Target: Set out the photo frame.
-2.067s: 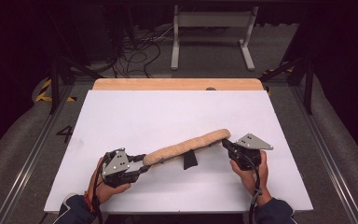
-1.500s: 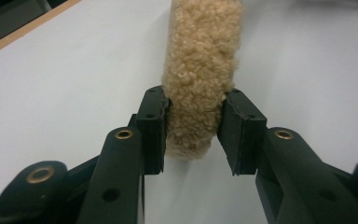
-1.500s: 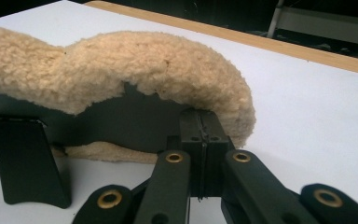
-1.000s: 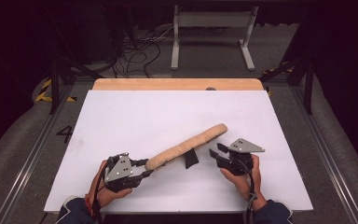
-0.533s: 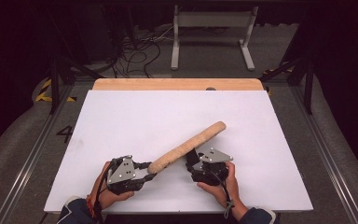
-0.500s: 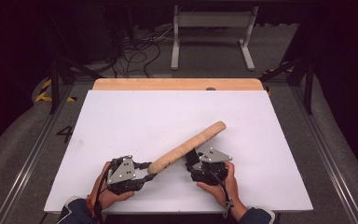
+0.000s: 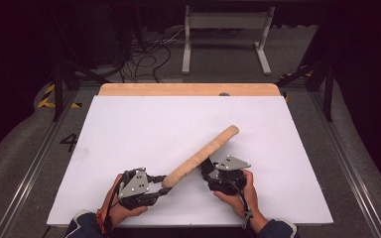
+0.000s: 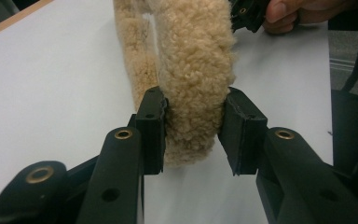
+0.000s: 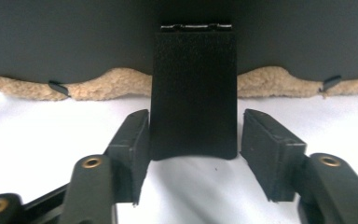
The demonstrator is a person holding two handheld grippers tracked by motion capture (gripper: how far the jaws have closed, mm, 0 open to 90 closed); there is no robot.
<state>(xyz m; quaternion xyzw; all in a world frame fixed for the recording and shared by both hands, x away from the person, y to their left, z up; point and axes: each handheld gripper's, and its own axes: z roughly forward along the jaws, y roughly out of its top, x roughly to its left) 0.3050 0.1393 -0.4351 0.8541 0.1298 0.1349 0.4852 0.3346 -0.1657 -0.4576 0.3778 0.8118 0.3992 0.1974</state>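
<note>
A long tan fleece roll (image 7: 203,151) lies slantwise on the white table top (image 7: 129,129). My left gripper (image 7: 159,184) is shut on its near end; in the left gripper view both pads squeeze the fleece (image 8: 193,60). My right gripper (image 7: 206,168) sits at the roll's middle, on its right side. In the right gripper view a black flap (image 9: 193,93) hangs from the roll's dark inner face between the jaws of my right gripper (image 9: 193,140). These jaws have just been closing; the left pad is at the flap's edge and a gap shows at the right pad.
A wooden strip (image 7: 188,89) runs along the table's far edge. Beyond it, a grey metal stand (image 7: 225,29) and loose cables (image 7: 144,49) are on the floor. The person's right hand (image 8: 289,11) appears at the top of the left gripper view.
The right gripper let go of the roll's far end, came left and toward the near edge, and now straddles the black flap. The roll straightened and its far end settled. The left gripper stayed put.
</note>
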